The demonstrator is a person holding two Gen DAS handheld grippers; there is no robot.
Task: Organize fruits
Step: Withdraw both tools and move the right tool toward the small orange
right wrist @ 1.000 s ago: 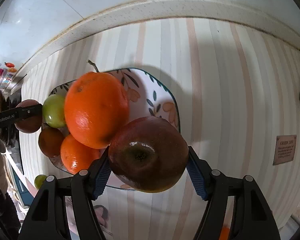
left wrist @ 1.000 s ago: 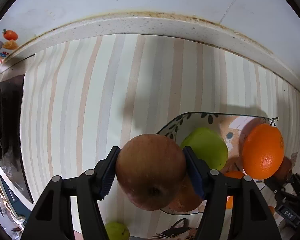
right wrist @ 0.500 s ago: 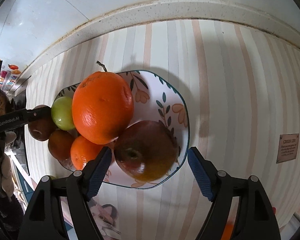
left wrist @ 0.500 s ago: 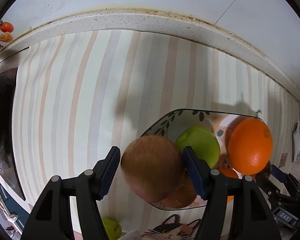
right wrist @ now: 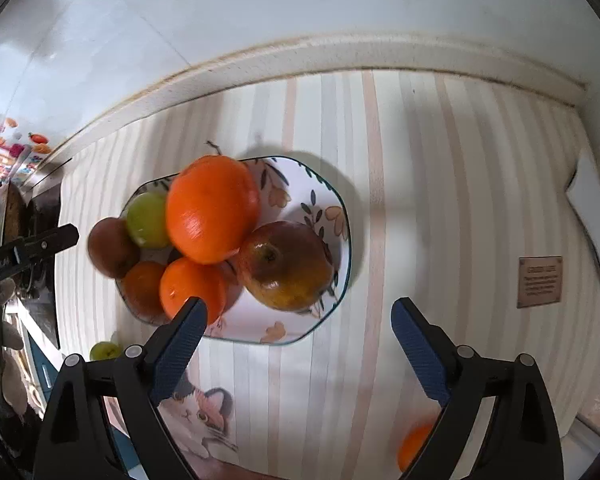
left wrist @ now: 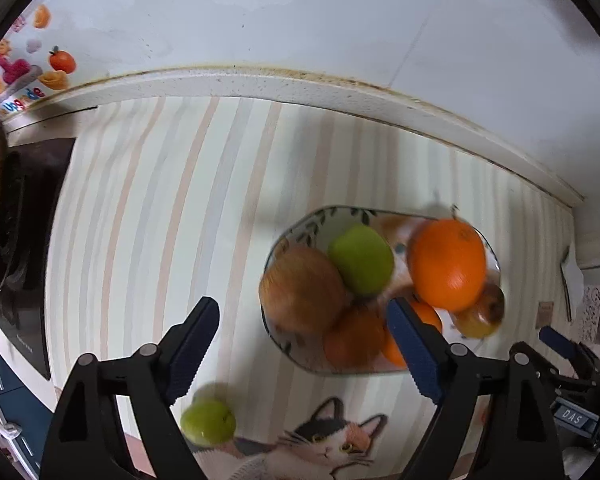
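Note:
A flower-patterned plate (right wrist: pixel 320 184) (left wrist: pixel 300 220) on the striped cloth holds a pile of fruit. A brown-red apple (left wrist: pixel 302 290) (right wrist: pixel 112 246) rests on its left rim, beside a green apple (left wrist: pixel 362 258) (right wrist: pixel 148 220). A big orange (left wrist: pixel 446 262) (right wrist: pixel 212 208) tops the pile, with smaller oranges (right wrist: pixel 192 288) under it. A dark red-yellow apple (right wrist: pixel 286 266) lies on the plate's right side. My left gripper (left wrist: pixel 302 348) is open and empty, above the plate's near-left rim. My right gripper (right wrist: pixel 296 344) is open and empty, above the plate's near edge.
A loose green apple (left wrist: pixel 208 420) (right wrist: pixel 104 350) lies on the cloth near the cat print (left wrist: pixel 332 436). A loose orange (right wrist: pixel 416 446) lies near the right finger. A dark stove (left wrist: pixel 16 240) is at left. The wall ledge (left wrist: pixel 300 88) runs behind.
Both grippers opened and let go of their apples, which now rest on the plate. Both grippers have pulled back and up from the plate.

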